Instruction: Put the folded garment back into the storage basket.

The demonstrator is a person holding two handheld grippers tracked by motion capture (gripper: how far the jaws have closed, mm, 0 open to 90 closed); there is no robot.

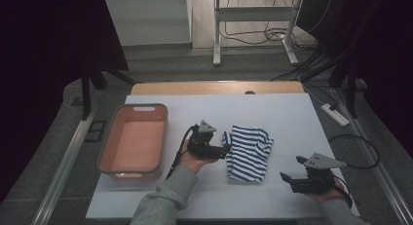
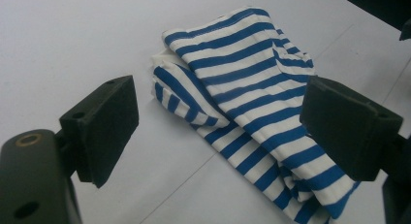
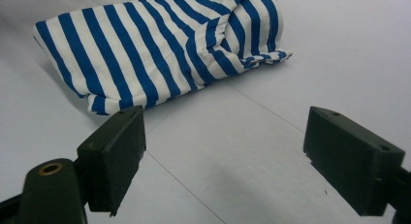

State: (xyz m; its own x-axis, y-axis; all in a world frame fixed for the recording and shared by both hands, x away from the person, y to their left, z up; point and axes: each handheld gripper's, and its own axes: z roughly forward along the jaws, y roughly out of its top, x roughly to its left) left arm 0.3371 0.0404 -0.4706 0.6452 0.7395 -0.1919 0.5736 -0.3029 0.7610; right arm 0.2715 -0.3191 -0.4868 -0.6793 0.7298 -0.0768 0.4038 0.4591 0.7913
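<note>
Black jaws of the left tool [image 2: 218, 127] stand spread wide, empty, with the striped cloth [image 2: 252, 88] lying between and just ahead of them; one jaw hangs over the cloth's near fold, the other over bare counter [image 2: 72, 40]. From the high view, the left tool [image 1: 225, 151] sits at the cloth's [image 1: 248, 152] edge, seemingly just touching it. The right tool [image 1: 287, 177] waits well apart from the cloth, its jaws also spread and holding nothing, the cloth [image 3: 160, 44] lying ahead of it and toward its left jaw.

Risks, as I judge them: the cloth is loosely folded in several layers, so a pinch from the left tool could catch only the top layer and let the bundle unfold and trail when lifted. A shallow bite at the edge may slip free, since the fabric looks soft and limp. If the cloth is meant for the pink tub [image 1: 134, 140], which sits behind the left tool on its far side from the cloth, a dragging corner could snag on the tub's rim or hang outside it. The trailing cable could also brush the tub.

Underneath is a smooth pale sheet over the counter [image 1: 292, 118], with faint seams. Beyond it lie grey floor, a desk frame [image 1: 253, 25], loose cables and a power strip [image 1: 335, 114], with dark curtains either side.
</note>
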